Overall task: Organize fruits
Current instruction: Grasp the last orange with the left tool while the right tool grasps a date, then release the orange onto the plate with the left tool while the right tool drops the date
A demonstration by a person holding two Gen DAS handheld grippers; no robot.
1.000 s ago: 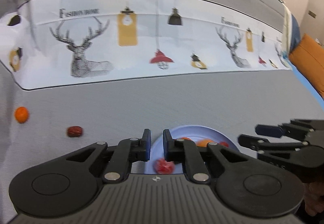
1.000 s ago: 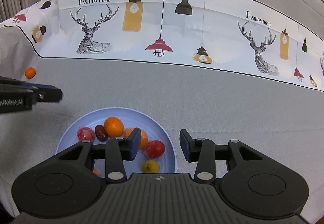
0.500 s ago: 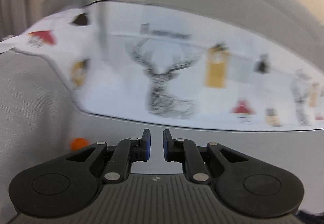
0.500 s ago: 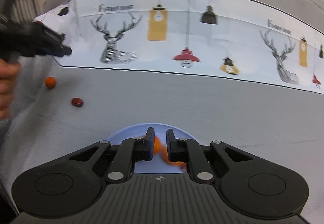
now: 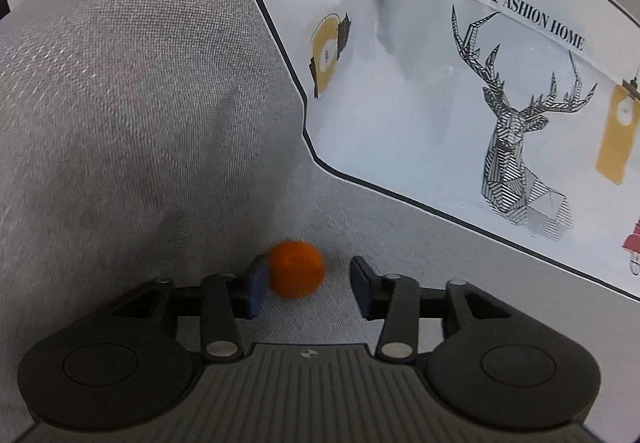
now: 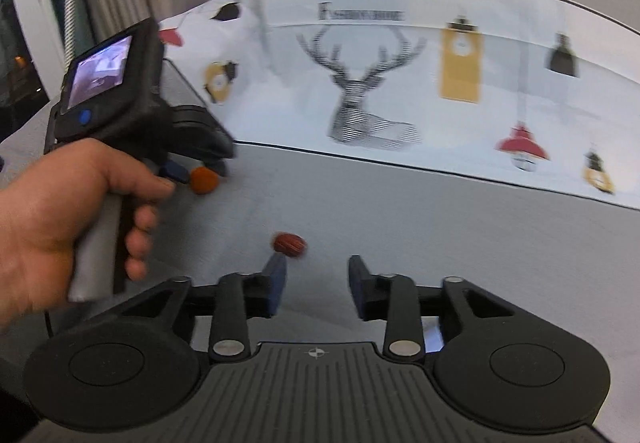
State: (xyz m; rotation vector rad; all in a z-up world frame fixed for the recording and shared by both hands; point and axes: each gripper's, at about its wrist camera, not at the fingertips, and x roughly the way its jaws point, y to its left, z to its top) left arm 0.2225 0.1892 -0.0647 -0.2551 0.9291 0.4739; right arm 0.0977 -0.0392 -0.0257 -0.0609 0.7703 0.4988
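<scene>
While the left gripper (image 5: 308,289) reaches down at the far left of the grey cloth (image 5: 400,243), its jaws are opening around a small orange fruit (image 5: 296,269). The fruit lies on the cloth between the fingers, against the left pad (image 5: 256,293) and clear of the right one, so nothing is gripped. In the right wrist view a hand (image 6: 60,211) holds this gripper by its handle, the orange fruit (image 6: 204,180) at its tips. Nearer, the right gripper (image 6: 316,285) hangs over the cloth with its jaws also opening and empty; a dark red, wrinkled fruit (image 6: 289,244) (perhaps a date) lies just beyond its left finger, untouched. Behind both runs a white printed band (image 6: 400,83) of deer and lamps. No bowl or plate shows in either view, so both fruits sit loose on the cloth.
</scene>
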